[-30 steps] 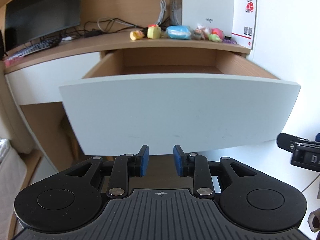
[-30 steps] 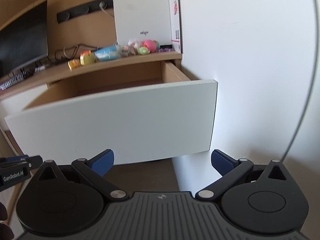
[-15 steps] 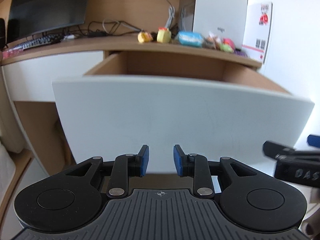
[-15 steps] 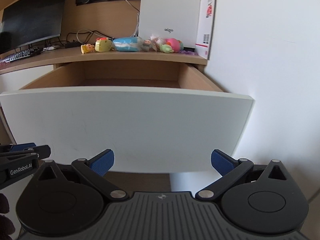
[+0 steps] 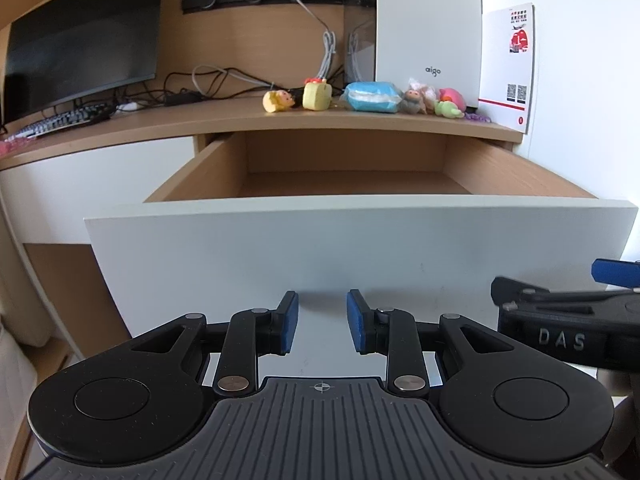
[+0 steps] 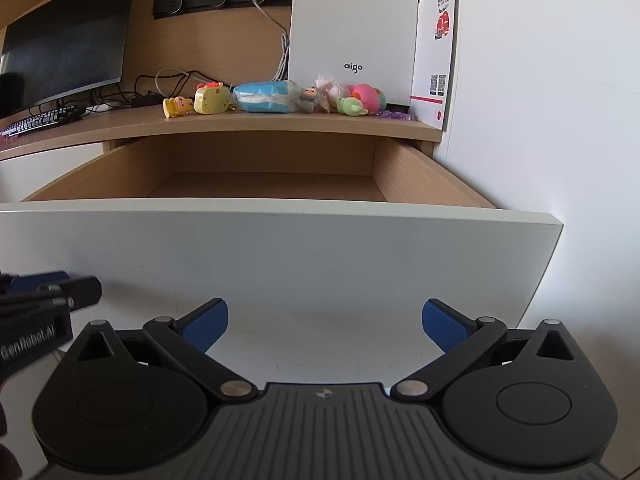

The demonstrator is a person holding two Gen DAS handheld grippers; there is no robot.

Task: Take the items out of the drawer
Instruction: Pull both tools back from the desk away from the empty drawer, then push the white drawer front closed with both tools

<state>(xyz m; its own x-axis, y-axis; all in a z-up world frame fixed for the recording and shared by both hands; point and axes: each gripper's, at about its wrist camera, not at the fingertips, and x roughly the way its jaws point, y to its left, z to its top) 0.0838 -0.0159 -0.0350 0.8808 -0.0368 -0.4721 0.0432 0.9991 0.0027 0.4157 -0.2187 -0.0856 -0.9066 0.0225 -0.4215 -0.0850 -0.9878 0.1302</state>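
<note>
The drawer stands pulled out, its white front panel close before both grippers. The far strip of its wooden floor shows bare; the near part is hidden behind the panel. My left gripper faces the panel's middle, its blue pads a narrow gap apart with nothing between them. My right gripper is wide open and empty before the panel's right half. On the desk above lie a yellow figure, a yellow cube toy, a blue packet, a plush and a pink-green toy.
A white aigo box and a red-and-white card stand behind the toys. A monitor, keyboard and cables fill the desk's left. A white wall runs along the drawer's right side.
Both views have risen and steadied, so more of the drawer's inside shows over the front panel. Neither gripper's finger spacing has changed.
</note>
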